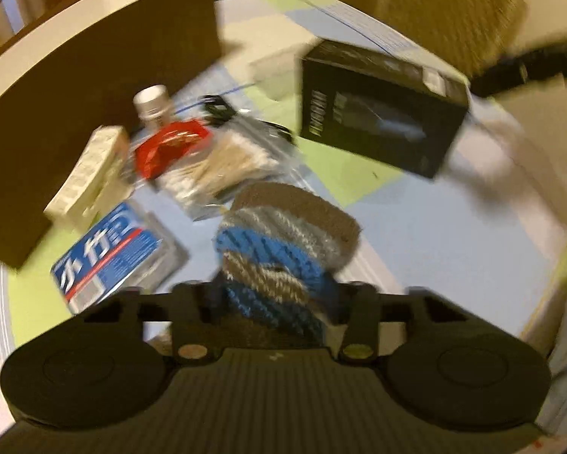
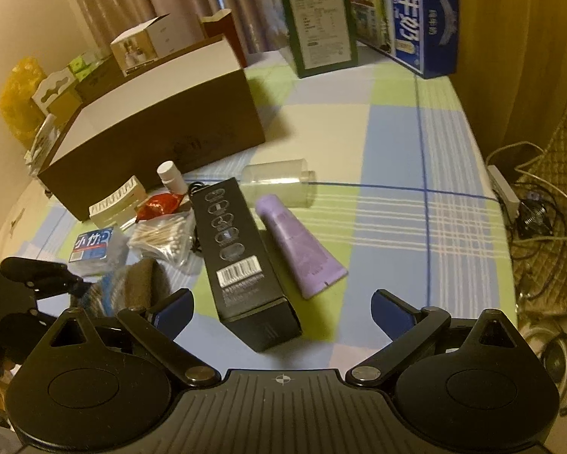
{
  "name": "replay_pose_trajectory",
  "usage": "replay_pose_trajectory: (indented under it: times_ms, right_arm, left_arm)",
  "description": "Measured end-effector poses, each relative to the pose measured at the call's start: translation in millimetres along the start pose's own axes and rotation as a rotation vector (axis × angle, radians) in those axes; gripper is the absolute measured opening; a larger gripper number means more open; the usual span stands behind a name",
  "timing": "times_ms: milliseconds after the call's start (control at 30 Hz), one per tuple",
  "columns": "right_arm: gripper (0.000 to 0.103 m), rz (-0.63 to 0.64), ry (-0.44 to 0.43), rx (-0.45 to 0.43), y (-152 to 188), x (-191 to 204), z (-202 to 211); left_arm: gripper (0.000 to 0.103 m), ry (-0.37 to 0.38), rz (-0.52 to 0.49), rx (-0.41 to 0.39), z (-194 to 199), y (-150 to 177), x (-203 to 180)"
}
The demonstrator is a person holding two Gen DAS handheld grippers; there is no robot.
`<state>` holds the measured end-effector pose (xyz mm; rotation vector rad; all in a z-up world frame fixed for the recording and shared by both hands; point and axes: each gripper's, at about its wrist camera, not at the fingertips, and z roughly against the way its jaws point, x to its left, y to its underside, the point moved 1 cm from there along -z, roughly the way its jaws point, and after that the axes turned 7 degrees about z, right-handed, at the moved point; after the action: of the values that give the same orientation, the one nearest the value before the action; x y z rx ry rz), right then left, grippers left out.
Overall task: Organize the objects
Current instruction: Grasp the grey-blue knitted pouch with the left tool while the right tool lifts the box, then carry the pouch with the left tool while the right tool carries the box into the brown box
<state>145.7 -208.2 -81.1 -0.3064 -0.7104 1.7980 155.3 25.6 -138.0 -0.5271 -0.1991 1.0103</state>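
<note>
Left wrist view, blurred: I see my left gripper (image 1: 274, 299) clenched on a striped knit roll (image 1: 283, 242), blue, grey and brown bands. Roll sits between the fingers, long axis running fwd and slightly right, away from the cam, far end free. Ahead-left of the gripper: blue packet (image 1: 111, 253), cotton swab bag (image 1: 222, 166), red wrapper (image 1: 170, 145), white-cap bottle (image 1: 153, 104), cream comb-like item (image 1: 90, 174), all just beside a long brown box (image 1: 94, 87). Ahead-right: black carton (image 1: 378, 109), appears tilted.

Right wrist view, sharp: my right gripper (image 2: 283, 310) is released, jaws wide apart, nothing between them. Black carton (image 2: 241, 257) lies flat on the checked cloth (image 2: 389, 143) directly ahead, long axis fwd and slightly left, barcode face up, near end just beyond the fingertips. Purple tube (image 2: 300, 246) lies just right of it, cap end away, flat end toward me. Clear cup (image 2: 279, 181) on its side beyond the tube. Left gripper (image 2: 37, 276) w/ the roll (image 2: 132, 283) is visible to my left.
</note>
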Motion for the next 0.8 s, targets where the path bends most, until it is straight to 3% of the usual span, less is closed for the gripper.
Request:
replay_pose_trajectory:
  times_ms: [100,233,300,633,733,767,800]
  right_arm:
    - [0.097,0.042,-0.008,0.000,-7.5,7.1,-11.2]
    - [0.094,0.125,-0.010,-0.001,-19.1,19.1,-27.1]
    - [0.083,0.159,-0.017,0.009,-23.0,23.4,-35.9]
    - [0.062,0.250,-0.028,0.057,-35.6,38.7,-65.3]
    - [0.052,0.268,-0.013,0.082,-36.4,42.4,-72.4]
    - [0.044,0.277,0.002,0.088,-35.8,43.3,-74.0]
    - [0.043,0.286,0.009,0.092,-35.3,43.9,-74.8]
  left_arm:
    - [0.023,0.018,0.135,-0.012,8.5,-1.9,10.3]
    - [0.022,0.004,0.220,-0.035,22.7,-3.5,11.7]
    - [0.022,0.004,0.257,-0.043,31.0,-4.4,12.3]
    - [0.022,-0.022,0.345,-0.092,66.3,-16.1,19.9]
    - [0.022,-0.029,0.365,-0.092,70.0,-20.7,24.0]
    - [0.022,-0.032,0.370,-0.092,71.4,-22.3,25.0]
    - [0.022,-0.033,0.374,-0.096,72.5,-24.7,26.1]
